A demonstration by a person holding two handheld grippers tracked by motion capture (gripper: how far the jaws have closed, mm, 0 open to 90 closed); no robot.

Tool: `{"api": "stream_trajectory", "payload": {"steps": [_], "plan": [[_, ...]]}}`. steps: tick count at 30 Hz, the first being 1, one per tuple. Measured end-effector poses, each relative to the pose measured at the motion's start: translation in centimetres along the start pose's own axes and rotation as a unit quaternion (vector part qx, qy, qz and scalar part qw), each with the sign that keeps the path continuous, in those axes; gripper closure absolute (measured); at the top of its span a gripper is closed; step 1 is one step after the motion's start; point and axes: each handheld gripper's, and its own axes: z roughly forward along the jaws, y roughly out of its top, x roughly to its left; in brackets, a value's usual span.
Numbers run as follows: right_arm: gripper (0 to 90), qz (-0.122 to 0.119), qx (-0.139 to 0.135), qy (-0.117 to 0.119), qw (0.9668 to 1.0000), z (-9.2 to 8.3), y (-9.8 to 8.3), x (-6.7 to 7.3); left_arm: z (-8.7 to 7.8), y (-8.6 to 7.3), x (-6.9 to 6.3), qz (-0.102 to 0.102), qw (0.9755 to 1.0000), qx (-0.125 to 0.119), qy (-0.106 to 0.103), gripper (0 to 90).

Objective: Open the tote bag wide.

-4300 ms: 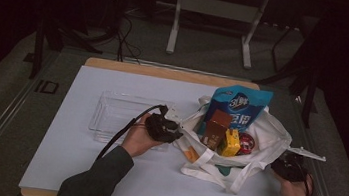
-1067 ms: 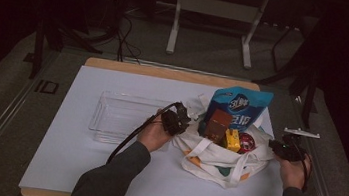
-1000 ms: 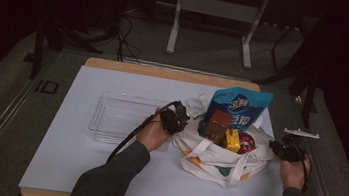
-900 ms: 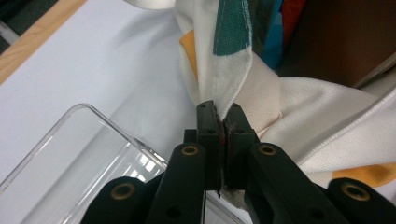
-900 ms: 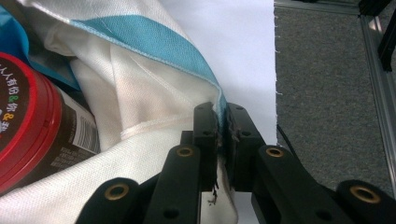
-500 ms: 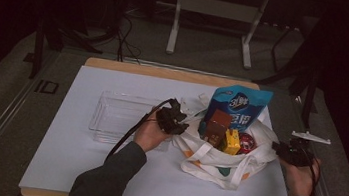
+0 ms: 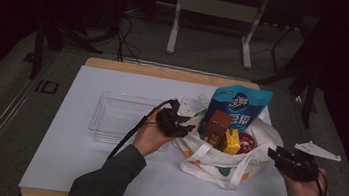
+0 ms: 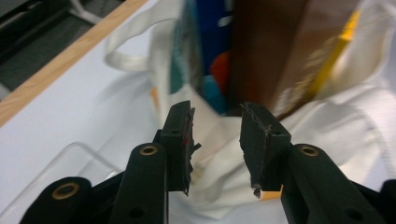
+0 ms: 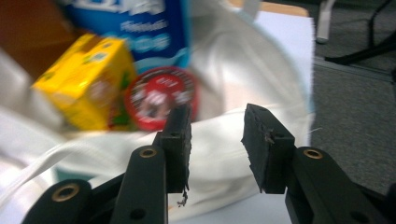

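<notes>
Appeared a darkened lab or studio: wood-edged table (image 7: 165,72), metal stand legs (image 7: 211,27), cables on floor (image 7: 119,36).

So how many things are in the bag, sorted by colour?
Blue: 1, the blue pouch
Brown: 1, the brown box
Yellow: 1, the yellow carton
Red: 1, the red round tin
Total: 4 things showing in the white tote bag; anything deeper inside is hidden.

One tote bag (image 7: 235,163), one clear tray (image 7: 120,116), two grippers, four packaged items (one blue pouch (image 7: 239,108))
</notes>
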Motion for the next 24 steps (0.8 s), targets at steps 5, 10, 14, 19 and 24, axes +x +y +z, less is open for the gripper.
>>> {"api": "stream_trajectory", "payload": {"steps": [5, 10, 14, 19, 24], "plan": [[61.2, -0.032, -0.006, 0.043, 0.9986, -0.4, -1.0, 1.9, 0.6, 0.1, -0.8, 0.006, 0.9998, 0.005, -0.017, 68.3], [66.0, -0.041, 0.012, 0.062, 0.9971, 1.0, -1.8, 2.9, 2.1, -0.1, -2.0, 0.020, 0.9990, 0.025, -0.030, 72.8], [71.7, -0.043, 0.026, 0.073, 0.9961, 2.3, -2.8, 3.4, 3.3, -0.7, -3.2, 0.033, 0.9979, 0.043, -0.035, 77.8], [78.0, -0.044, 0.044, 0.071, 0.9956, 3.5, -3.9, 3.8, 4.9, -1.5, -4.2, 0.044, 0.9961, 0.070, -0.030, 83.3], [83.8, -0.029, 0.059, 0.066, 0.9956, 5.1, -5.2, 4.0, 6.6, -2.0, -4.4, 0.042, 0.9948, 0.090, -0.022, 88.3]]}}
